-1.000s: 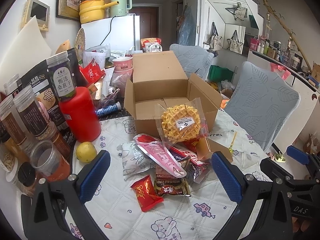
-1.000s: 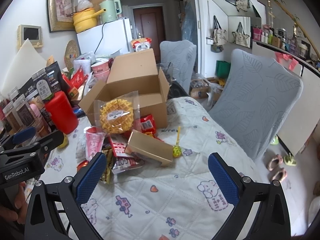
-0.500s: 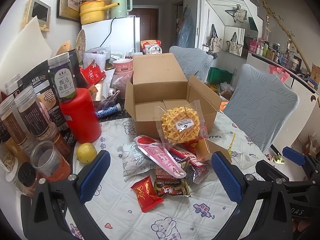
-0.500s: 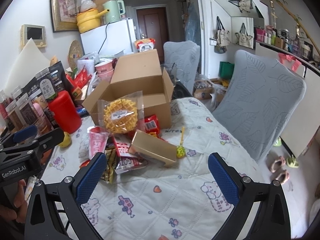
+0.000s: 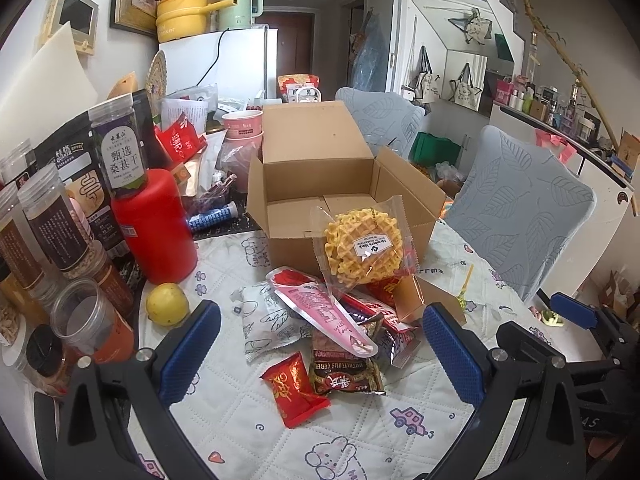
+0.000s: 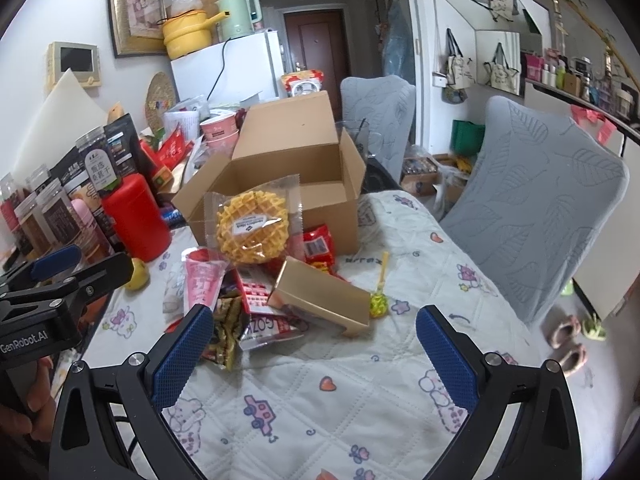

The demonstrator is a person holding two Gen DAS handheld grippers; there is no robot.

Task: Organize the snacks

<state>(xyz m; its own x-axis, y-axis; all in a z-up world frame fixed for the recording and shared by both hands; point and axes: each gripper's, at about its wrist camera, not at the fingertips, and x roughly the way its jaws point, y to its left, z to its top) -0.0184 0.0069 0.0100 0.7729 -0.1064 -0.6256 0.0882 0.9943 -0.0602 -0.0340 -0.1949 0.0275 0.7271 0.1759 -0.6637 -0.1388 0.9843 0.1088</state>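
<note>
**Mia:** Where are the snacks?

**Ben:** In a heap on the table (image 5: 224, 408), just in front of the open cardboard box (image 5: 320, 184). The box looks empty, so I think none are packed yet. The waffle packet (image 5: 362, 246) leans on the near wall of the box. The pink pouch (image 5: 320, 308) lies on top of other packets. The small red packet (image 5: 294, 388) lies nearest, by itself.

**Mia:** What are the tongs doing?

**Ben:** The left tongs (image 5: 316, 354) are spread wide and hold nothing. They hang over the near edge of the heap. The right tongs (image 6: 310, 350) are spread wide too, and empty. They are near the gold box (image 6: 320, 298) on the right side of the heap.

**Mia:** What could go wrong?

**Ben:** The packets overlap. If the tongs pull one from below, the others may slide, maybe off the table. The pink pouch looks shiny, so it might slip out of the pads.

**Mia:** And the waffle?

**Ben:** It only leans. A bump could tip it flat. A hard squeeze might crack it.

**Mia:** Anything else?

**Ben:** The red canister (image 5: 154, 224) and the jars (image 5: 52, 216) stand close on the left, and a lemon (image 5: 166, 303) sits loose near the left pad. A wide swing could knock a jar or roll the lemon. The two tongs are close together, so they could bump each other.
</note>
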